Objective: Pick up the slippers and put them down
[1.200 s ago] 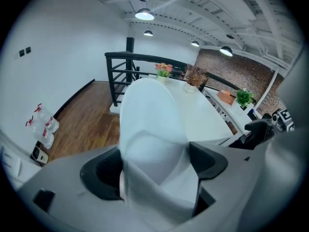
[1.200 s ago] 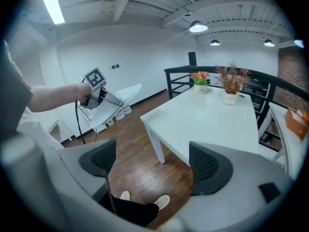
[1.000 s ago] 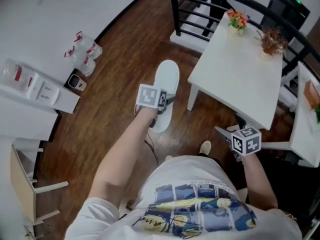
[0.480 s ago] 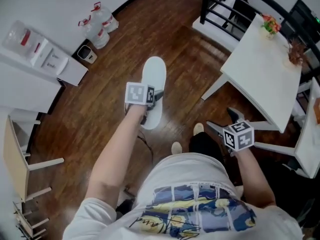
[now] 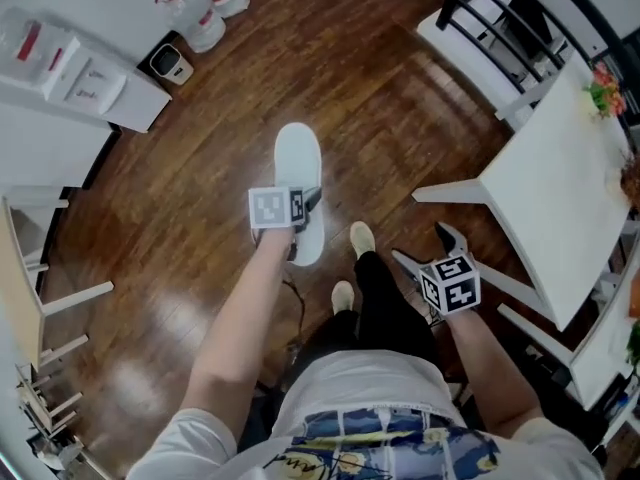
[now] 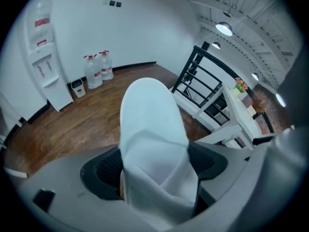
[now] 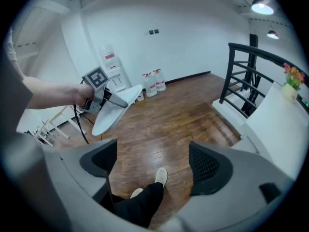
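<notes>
One white slipper (image 5: 298, 168) hangs above the wooden floor, toe pointing away from me. My left gripper (image 5: 297, 211) is shut on its heel end. In the left gripper view the slipper (image 6: 150, 129) fills the gap between the two dark pads and is pinched there. My right gripper (image 5: 425, 250) is lower right in the head view, beside the person's legs, open and empty. In the right gripper view my right gripper (image 7: 152, 161) has only floor and a shoe between its jaws, and the slipper (image 7: 113, 112) shows at upper left. No second slipper is in view.
The person's beige shoes (image 5: 361, 238) stand on the floor just right of the slipper. A white table (image 5: 560, 183) and a black railing (image 5: 495, 13) are on the right. Water bottles (image 5: 205, 8) and a white dispenser (image 5: 75, 68) stand along the left wall, with a wooden rack (image 5: 30, 298) below.
Both hands have sunk toward the floor and drawn nearer the person's feet. The slipper stays in the left grip. The table and railing have slid to the right of the view.
</notes>
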Tool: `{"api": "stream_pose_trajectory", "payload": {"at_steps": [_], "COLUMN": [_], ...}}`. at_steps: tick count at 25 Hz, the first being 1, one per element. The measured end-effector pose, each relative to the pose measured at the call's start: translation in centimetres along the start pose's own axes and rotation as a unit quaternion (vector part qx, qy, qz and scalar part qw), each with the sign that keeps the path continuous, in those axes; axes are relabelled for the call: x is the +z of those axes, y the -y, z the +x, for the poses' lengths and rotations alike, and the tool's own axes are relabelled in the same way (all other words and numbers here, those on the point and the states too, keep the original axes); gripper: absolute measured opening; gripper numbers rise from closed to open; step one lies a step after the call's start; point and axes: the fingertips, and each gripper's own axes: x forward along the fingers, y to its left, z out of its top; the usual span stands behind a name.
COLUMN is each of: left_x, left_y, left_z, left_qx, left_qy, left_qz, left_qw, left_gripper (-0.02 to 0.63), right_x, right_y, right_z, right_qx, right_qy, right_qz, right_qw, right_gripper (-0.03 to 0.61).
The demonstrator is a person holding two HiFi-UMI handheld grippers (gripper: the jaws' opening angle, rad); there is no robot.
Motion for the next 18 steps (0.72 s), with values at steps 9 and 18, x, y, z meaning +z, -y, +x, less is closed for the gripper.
{"api": "stream_pose_trajectory", "payload": {"at_steps": [9, 18], "left_x": [-3.0, -15.7], "left_y": [-9.1, -18.7], "left_z": [27.8, 55.9], "left_qx": [0.026, 0.043], "left_qy": [-0.026, -0.069], "left_qz": [-0.087, -0.138], "left_qw": [0.9955, 0.9871], "left_gripper": [0.413, 0.413], "right_x": [-5.0, -12.8], "right_y": [4.5, 7.4], "right_z": [23.0, 41.3], "right_qx": [0.019, 0.02], "right_qy": [-0.021, -0.017], "right_qz": [0.03, 0.097], "right_qw": [0.999, 0.995], "right_gripper": [0.477, 0.477]}}
